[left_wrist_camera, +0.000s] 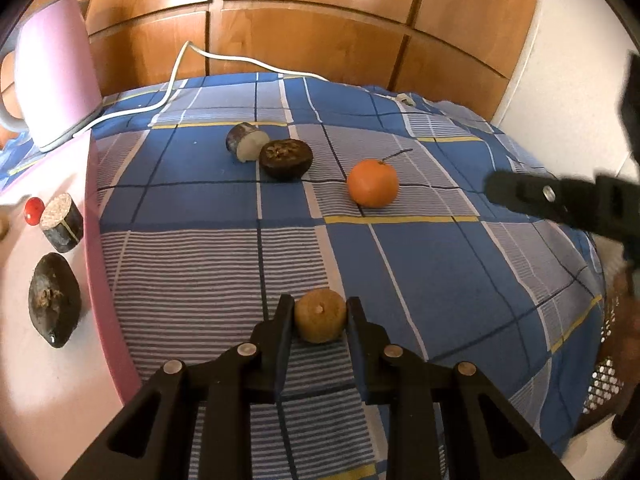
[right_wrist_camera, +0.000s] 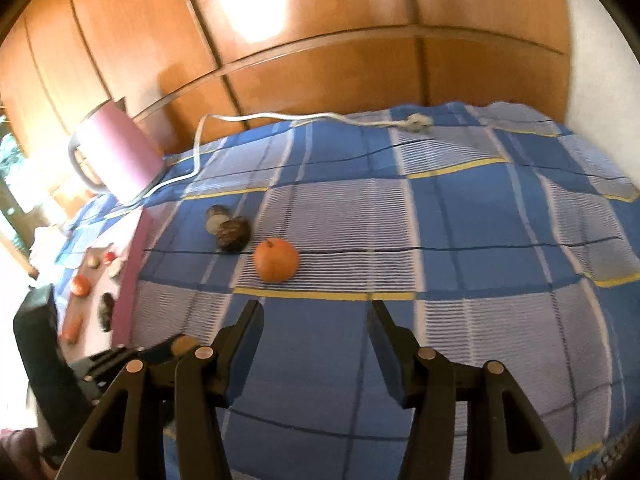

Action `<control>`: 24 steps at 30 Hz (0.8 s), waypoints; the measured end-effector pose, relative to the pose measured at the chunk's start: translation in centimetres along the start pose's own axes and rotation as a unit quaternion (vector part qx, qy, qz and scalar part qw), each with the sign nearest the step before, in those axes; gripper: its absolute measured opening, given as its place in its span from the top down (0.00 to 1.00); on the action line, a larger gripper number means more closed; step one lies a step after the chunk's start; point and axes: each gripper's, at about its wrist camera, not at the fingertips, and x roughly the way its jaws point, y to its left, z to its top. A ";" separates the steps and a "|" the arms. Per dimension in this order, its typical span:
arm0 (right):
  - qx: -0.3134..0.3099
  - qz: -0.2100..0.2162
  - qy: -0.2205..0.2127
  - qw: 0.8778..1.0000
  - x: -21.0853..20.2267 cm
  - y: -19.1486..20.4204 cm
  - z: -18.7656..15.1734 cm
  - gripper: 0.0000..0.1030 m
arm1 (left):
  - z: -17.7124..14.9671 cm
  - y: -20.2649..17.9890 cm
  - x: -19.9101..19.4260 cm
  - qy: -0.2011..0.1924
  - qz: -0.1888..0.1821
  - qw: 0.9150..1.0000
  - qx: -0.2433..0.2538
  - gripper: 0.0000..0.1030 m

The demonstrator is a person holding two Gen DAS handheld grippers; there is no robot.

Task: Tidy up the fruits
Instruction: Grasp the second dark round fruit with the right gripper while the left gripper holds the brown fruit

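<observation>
Fruits are spread over a blue checked cloth (left_wrist_camera: 420, 264) and a flat pink tray (left_wrist_camera: 48, 360) at its left edge. On the tray, from the left wrist view, four pieces can be counted: a small red round fruit (left_wrist_camera: 33, 209), a cut dark cylinder with a pale top (left_wrist_camera: 63, 222), a dark wrinkled oval fruit (left_wrist_camera: 54, 299), and a pale piece cut off at the frame edge. On the cloth lie four more: a cut purple-skinned piece with white flesh (left_wrist_camera: 246, 142), a dark brown halved fruit (left_wrist_camera: 285, 158), a smooth orange round fruit (left_wrist_camera: 373, 183), and a small tan round fruit (left_wrist_camera: 320, 315). The left claw (left_wrist_camera: 320, 320) is clamped on the tan fruit. A steady squeeze should be kept while it is carried left onto bare tray. The right claw (right_wrist_camera: 316, 320) is held apart, empty.
</observation>
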 end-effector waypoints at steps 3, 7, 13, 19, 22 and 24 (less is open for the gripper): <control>-0.003 0.027 0.021 0.999 1.0 0.3 1.0 0.47 | -0.2 -0.1 -0.1 -0.007 -0.002 1.000 0.006 0.74; -0.014 0.057 0.040 0.997 2.3 1.1 2.9 0.47 | -0.4 -0.2 -0.1 -0.015 -0.001 1.000 0.015 0.74; -0.087 0.061 0.067 0.992 4.3 4.1 4.9 0.47 | -0.7 -0.4 -0.1 -0.025 0.001 0.999 0.028 0.74; -0.174 0.066 0.100 0.977 7.8 7.2 6.3 0.42 | -0.9 -0.5 -0.2 -0.031 0.003 0.999 0.038 0.74; -0.199 0.056 0.114 0.972 9.7 8.2 6.7 0.37 | -1.1 -0.6 -0.3 -0.035 0.005 0.998 0.043 0.74; -0.213 0.051 0.123 0.968 11.0 8.8 7.0 0.38 | -1.2 -0.7 -0.3 -0.036 0.005 0.998 0.045 0.74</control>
